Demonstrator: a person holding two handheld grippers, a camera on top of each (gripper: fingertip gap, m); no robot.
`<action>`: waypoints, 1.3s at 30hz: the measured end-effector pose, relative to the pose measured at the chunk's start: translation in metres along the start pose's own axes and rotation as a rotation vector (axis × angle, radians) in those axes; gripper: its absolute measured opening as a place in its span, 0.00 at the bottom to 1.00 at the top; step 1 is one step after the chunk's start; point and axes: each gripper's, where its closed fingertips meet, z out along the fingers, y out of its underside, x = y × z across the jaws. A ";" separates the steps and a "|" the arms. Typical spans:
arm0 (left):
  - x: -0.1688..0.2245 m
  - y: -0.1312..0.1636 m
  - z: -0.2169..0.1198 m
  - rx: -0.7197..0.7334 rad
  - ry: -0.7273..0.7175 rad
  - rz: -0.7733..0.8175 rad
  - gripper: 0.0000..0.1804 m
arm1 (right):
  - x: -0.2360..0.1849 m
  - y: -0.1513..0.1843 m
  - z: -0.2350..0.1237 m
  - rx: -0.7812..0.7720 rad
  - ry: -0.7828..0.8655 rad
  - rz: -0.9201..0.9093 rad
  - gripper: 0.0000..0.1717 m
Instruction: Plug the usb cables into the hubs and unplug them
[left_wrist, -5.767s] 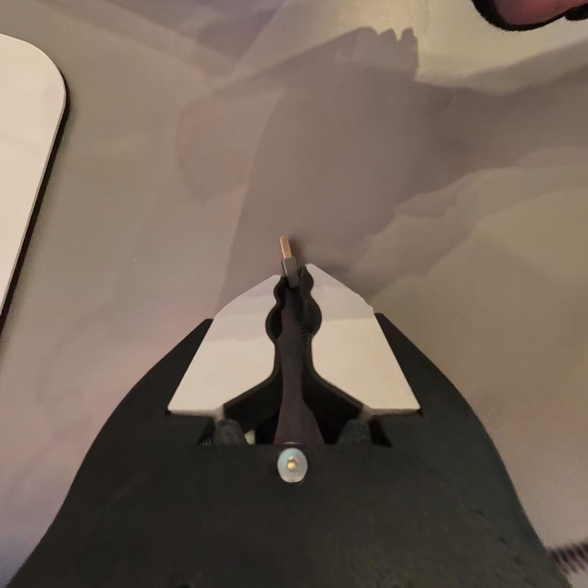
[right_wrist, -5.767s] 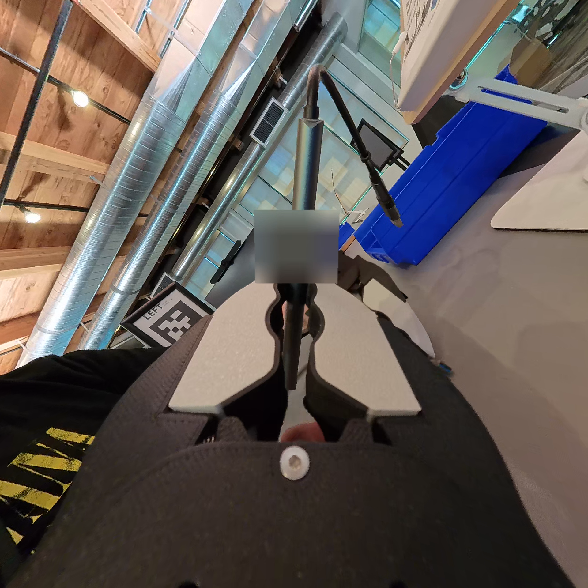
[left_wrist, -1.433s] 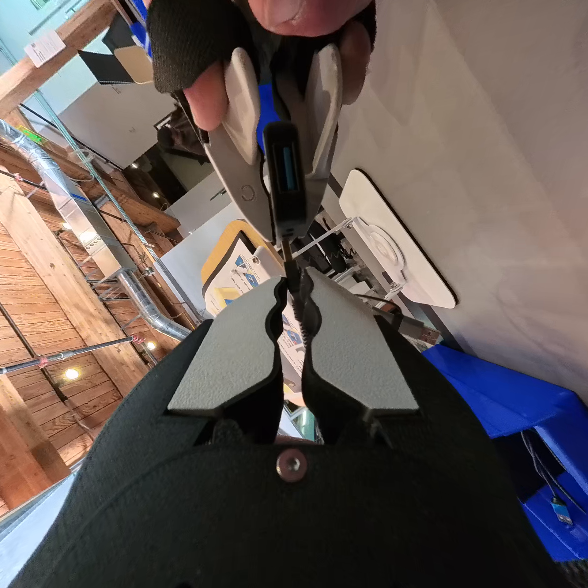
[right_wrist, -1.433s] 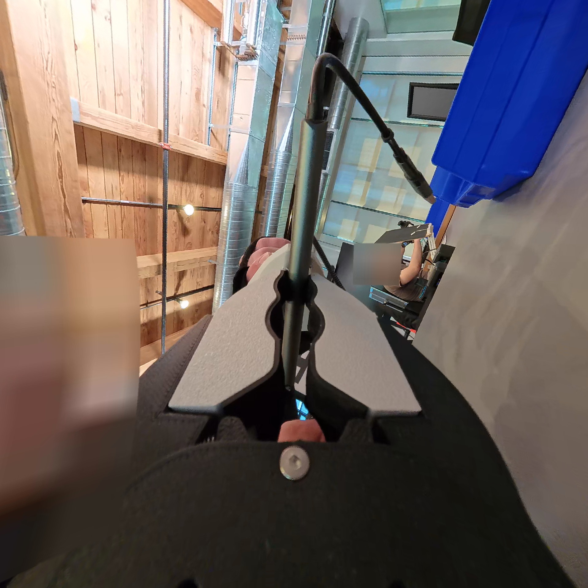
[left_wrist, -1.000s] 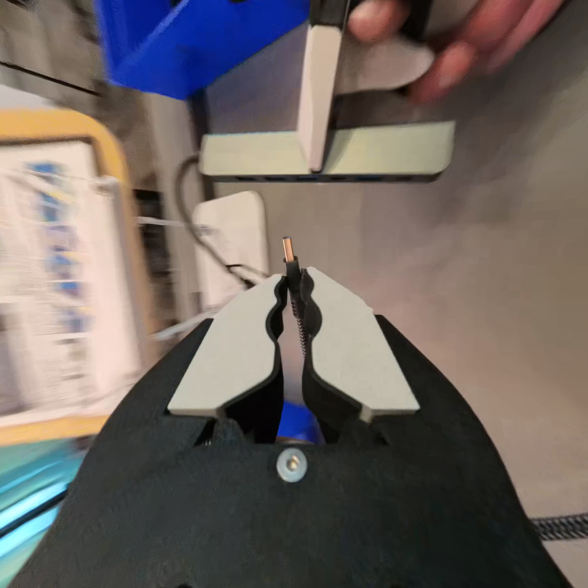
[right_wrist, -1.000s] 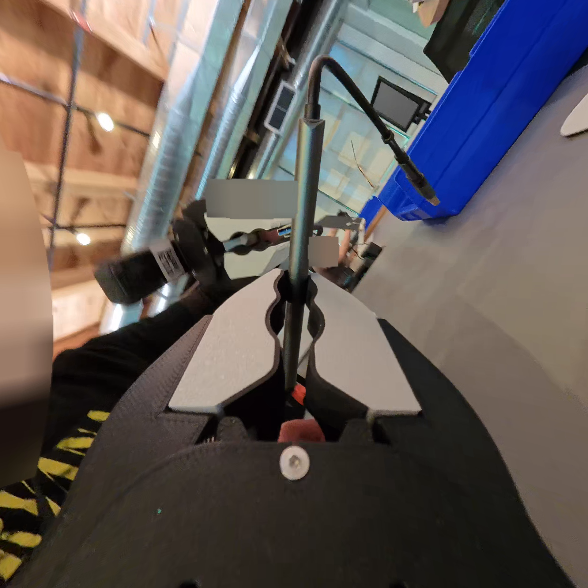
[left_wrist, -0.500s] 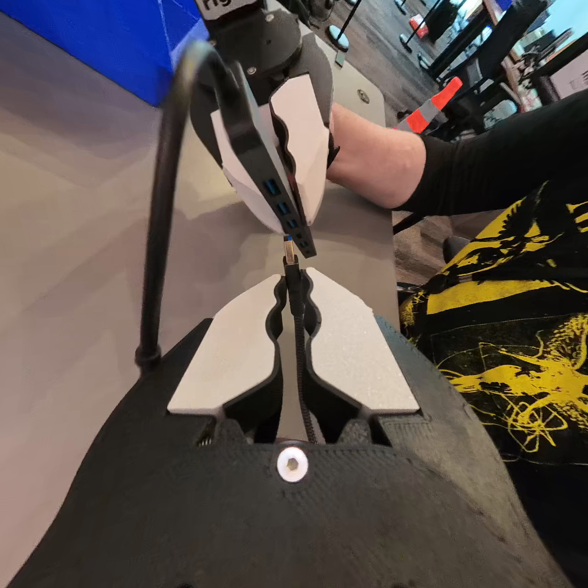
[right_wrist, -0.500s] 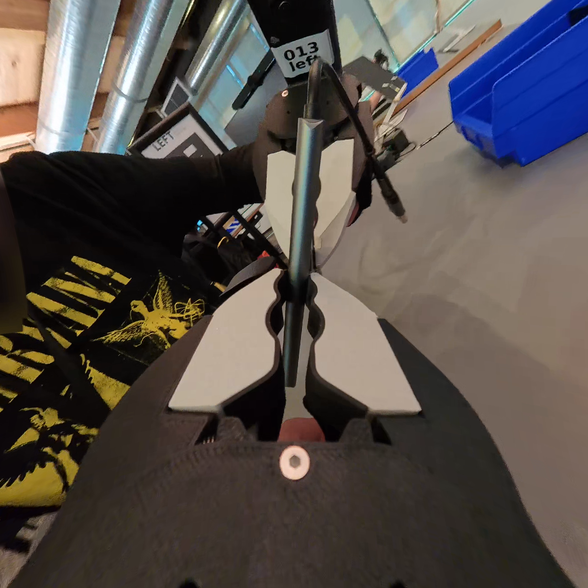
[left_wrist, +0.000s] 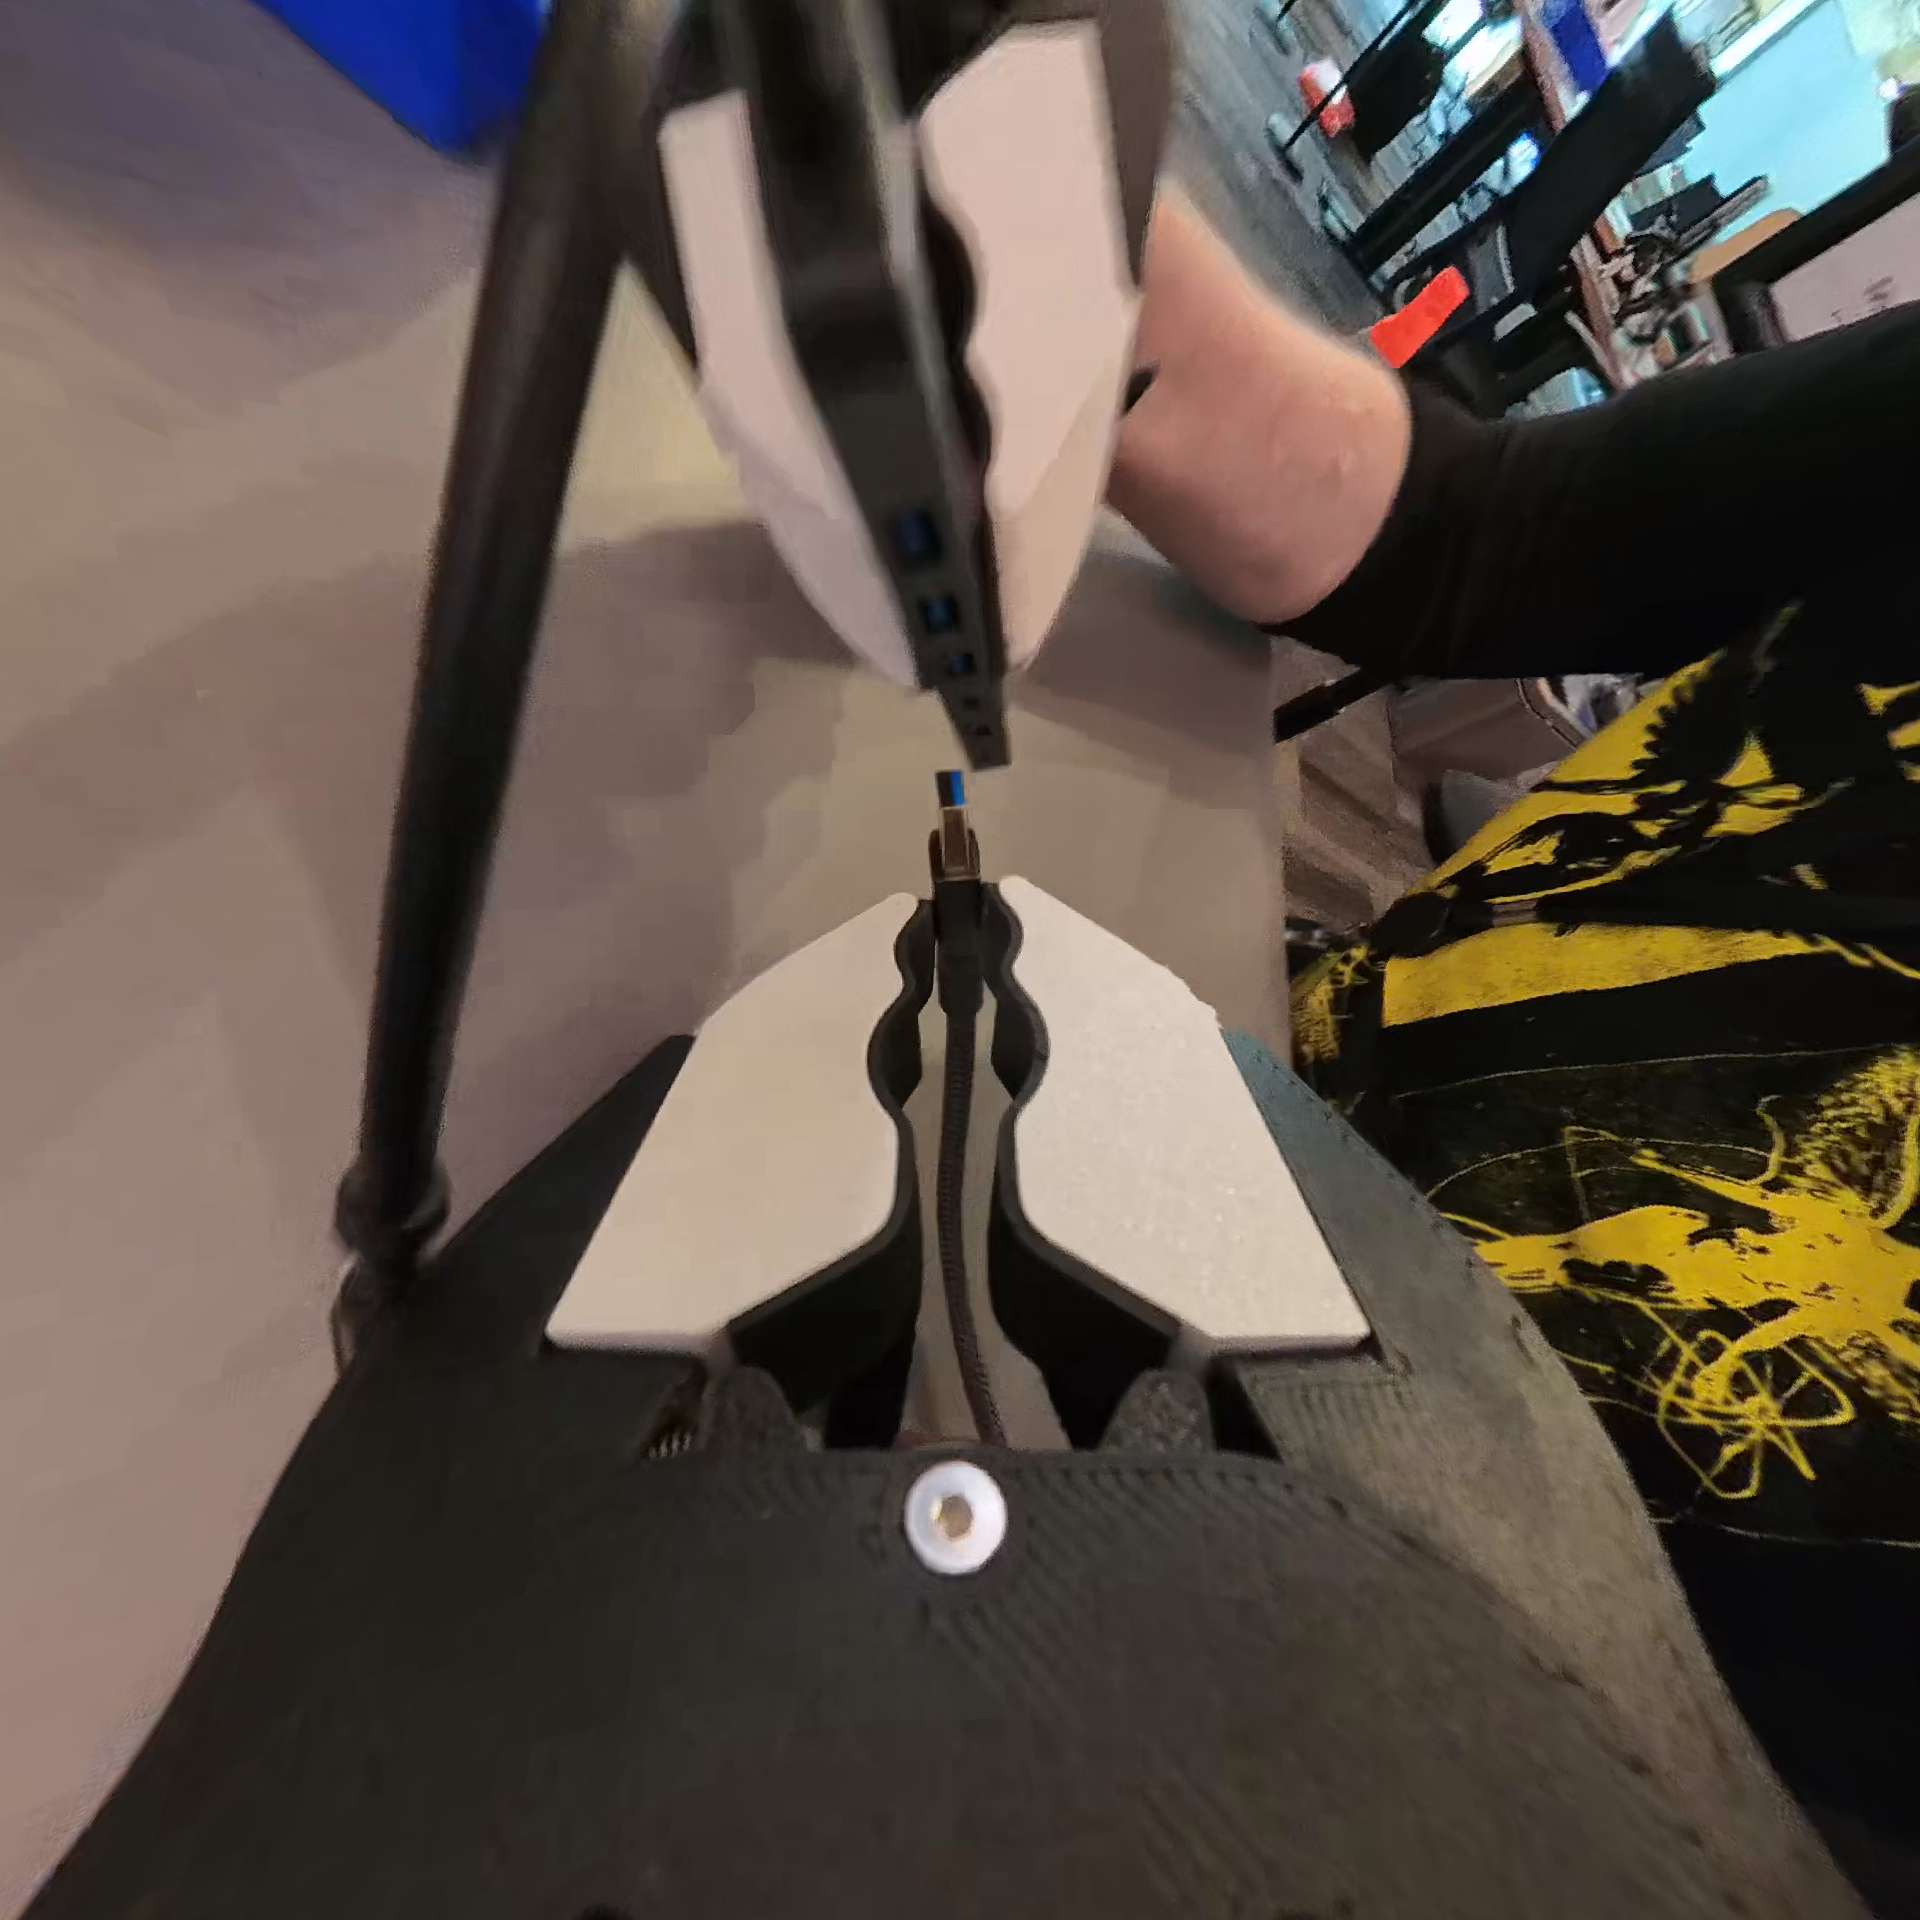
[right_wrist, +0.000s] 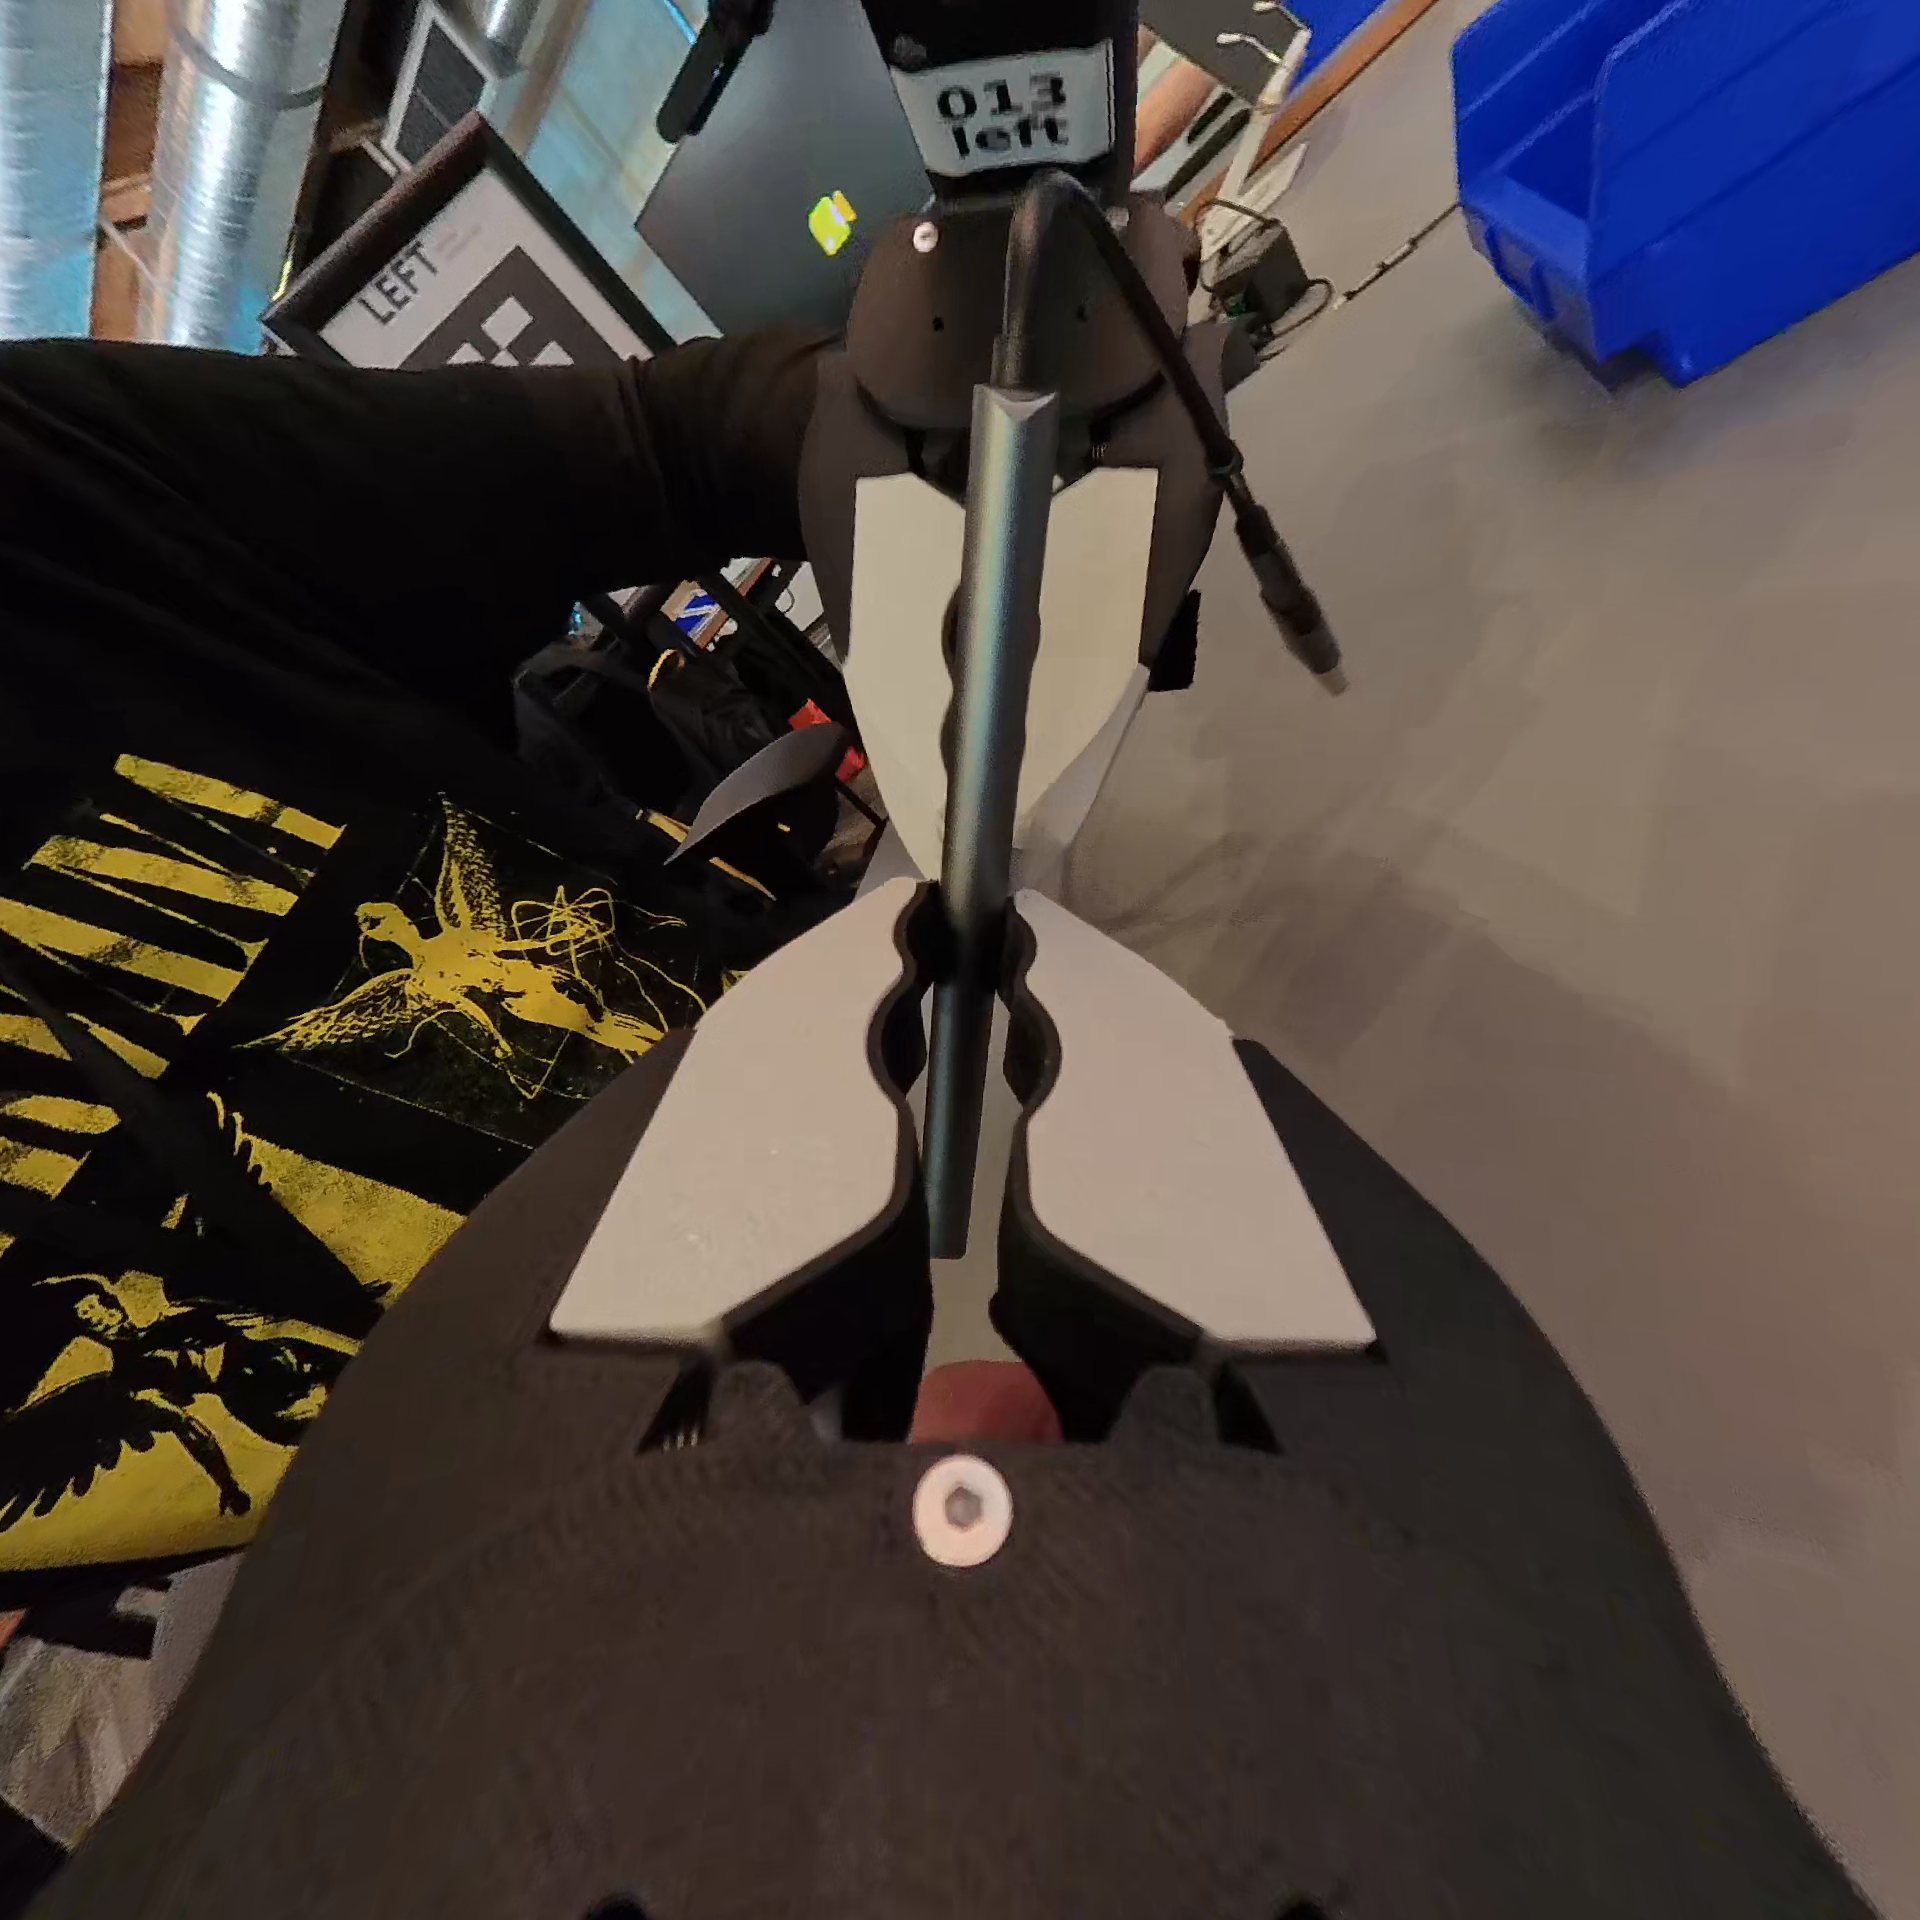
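Since half a second ago you have brought the hub (left_wrist: 940, 582) nearer and larger in the left wrist view, and the plug now stands just short of its lower end, apart from it.

Your left hand-held gripper (left_wrist: 958, 896) is clenched on the black braided usb cable (left_wrist: 961, 1091) right behind its metal plug (left_wrist: 954, 831), whose blue tongue points toward 12 o'clock. Your right hand-held gripper (right_wrist: 971, 904) is clamped on the slim grey hub, which runs lengthwise between its pads; the hub's own black lead (left_wrist: 468, 644) arcs off toward 9 o'clock. Both are held in the air above the grey desk (left_wrist: 208, 520).

The plug tip sits slightly toward 9 o'clock of the hub's end, and the hub leans off the plug's line. Judging from that, tilt the hub until a blue port (left_wrist: 940, 613) faces the plug squarely, line up the flat sides, then push straight along the plug's axis. Keep both grips firm so neither piece pivots under the push.
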 end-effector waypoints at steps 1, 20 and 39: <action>-0.008 0.008 0.004 -0.013 0.004 -0.039 0.05 | 0.003 0.002 -0.002 0.005 0.008 0.014 0.06; -0.048 0.046 -0.013 -0.159 -0.796 -0.031 0.34 | 0.026 0.016 -0.046 0.163 0.140 0.057 0.06; -0.061 0.068 0.015 -0.145 -1.093 0.029 0.09 | 0.017 0.015 -0.042 0.156 0.147 0.011 0.06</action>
